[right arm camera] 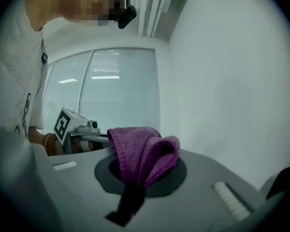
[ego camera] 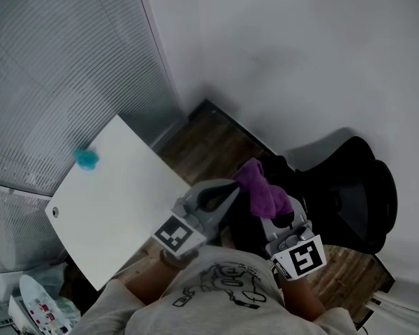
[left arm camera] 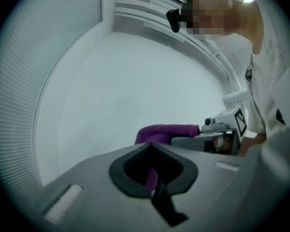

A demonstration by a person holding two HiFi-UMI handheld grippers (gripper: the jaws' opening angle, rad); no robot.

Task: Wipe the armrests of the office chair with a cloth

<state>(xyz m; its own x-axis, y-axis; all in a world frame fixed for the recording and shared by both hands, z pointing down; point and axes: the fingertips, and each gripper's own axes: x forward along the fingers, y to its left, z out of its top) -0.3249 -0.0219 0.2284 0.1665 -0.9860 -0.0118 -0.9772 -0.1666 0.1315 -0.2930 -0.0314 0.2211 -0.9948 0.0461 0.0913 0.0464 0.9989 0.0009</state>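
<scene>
My right gripper (ego camera: 276, 213) is shut on a purple cloth (ego camera: 262, 189), which bunches up out of the jaws. In the right gripper view the cloth (right arm camera: 142, 151) is folded over, with its lower part pinched in the jaw slot. My left gripper (ego camera: 225, 196) is beside it on the left, shut and holding nothing. Its jaws meet at a point (left arm camera: 152, 146), and the cloth (left arm camera: 166, 132) shows beyond them. The black office chair (ego camera: 359, 190) stands to the right, below the grippers. I cannot make out its armrests.
A white table (ego camera: 119, 201) stands at the left with a small teal object (ego camera: 86, 158) on it. Window blinds (ego camera: 56, 61) fill the upper left and a white wall (ego camera: 300, 54) the upper right. Wood floor (ego camera: 209, 142) shows between table and chair.
</scene>
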